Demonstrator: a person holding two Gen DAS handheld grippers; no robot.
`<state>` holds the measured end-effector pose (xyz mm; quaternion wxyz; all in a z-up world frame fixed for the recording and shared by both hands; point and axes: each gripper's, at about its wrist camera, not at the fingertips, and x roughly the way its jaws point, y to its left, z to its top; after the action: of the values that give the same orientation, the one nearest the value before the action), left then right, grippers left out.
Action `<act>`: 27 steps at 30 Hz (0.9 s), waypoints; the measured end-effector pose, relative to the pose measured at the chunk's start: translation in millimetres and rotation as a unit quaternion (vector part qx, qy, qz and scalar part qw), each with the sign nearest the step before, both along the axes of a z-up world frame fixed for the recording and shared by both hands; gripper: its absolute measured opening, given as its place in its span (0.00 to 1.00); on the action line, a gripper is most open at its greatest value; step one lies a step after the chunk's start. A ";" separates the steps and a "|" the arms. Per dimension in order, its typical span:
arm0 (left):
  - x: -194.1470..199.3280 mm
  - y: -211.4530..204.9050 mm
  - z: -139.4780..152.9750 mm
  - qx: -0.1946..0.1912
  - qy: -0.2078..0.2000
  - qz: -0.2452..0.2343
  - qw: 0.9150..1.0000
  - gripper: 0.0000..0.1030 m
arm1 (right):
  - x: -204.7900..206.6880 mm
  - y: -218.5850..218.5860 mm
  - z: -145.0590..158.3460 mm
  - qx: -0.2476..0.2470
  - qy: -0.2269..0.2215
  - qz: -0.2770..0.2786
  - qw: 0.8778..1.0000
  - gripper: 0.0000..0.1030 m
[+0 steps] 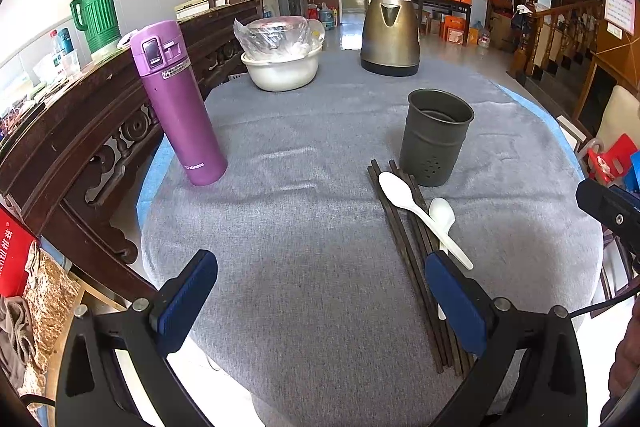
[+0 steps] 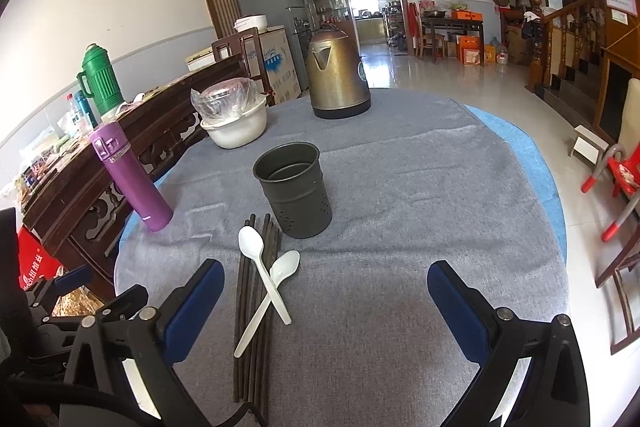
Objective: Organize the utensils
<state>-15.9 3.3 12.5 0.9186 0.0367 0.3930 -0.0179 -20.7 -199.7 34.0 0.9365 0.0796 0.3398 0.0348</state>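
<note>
My left gripper [image 1: 320, 303] hangs over the near edge of the table [image 1: 312, 267], jaws spread wide with nothing between them. My right gripper [image 2: 326, 311] is the same: jaws wide apart and empty.

Just beyond lie the utensils: one bundle of dark chopsticks [image 2: 252, 307], too closely packed for me to count, with two white spoons [image 2: 266, 279] crossed on top. One grey utensil holder [image 2: 294, 189] stands upright just past the chopstick tips. Farther off I count one purple flask [image 2: 130, 177], one white bowl [image 2: 236, 127] covered in plastic and one bronze kettle [image 2: 338, 73].

The left view hides the chopsticks' near ends behind its right finger and catches the right gripper at its right edge. The right view shows both spoons whole.
</note>
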 end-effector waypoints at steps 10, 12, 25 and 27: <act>10.5 0.0 -1.4 0.000 0.007 0.000 1.000 1.00 | 7.1 2.6 -1.5 -0.008 0.008 0.001 1.000 1.00; 13.5 -0.3 -1.4 0.001 0.008 0.002 1.000 1.00 | 9.1 3.0 -2.3 -0.005 0.006 0.002 1.000 1.00; 26.0 1.2 -5.3 0.001 0.016 0.010 1.000 1.00 | 20.3 4.7 -8.0 0.008 0.019 0.009 1.000 1.00; 28.5 5.3 -9.1 -0.003 0.022 0.015 1.000 1.00 | 22.4 4.1 -10.5 0.019 0.025 0.009 0.999 1.00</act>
<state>12.6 8.6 3.4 0.9100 0.0276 0.4136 -0.0059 1.7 -195.6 23.4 0.9259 0.0947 0.3627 0.0479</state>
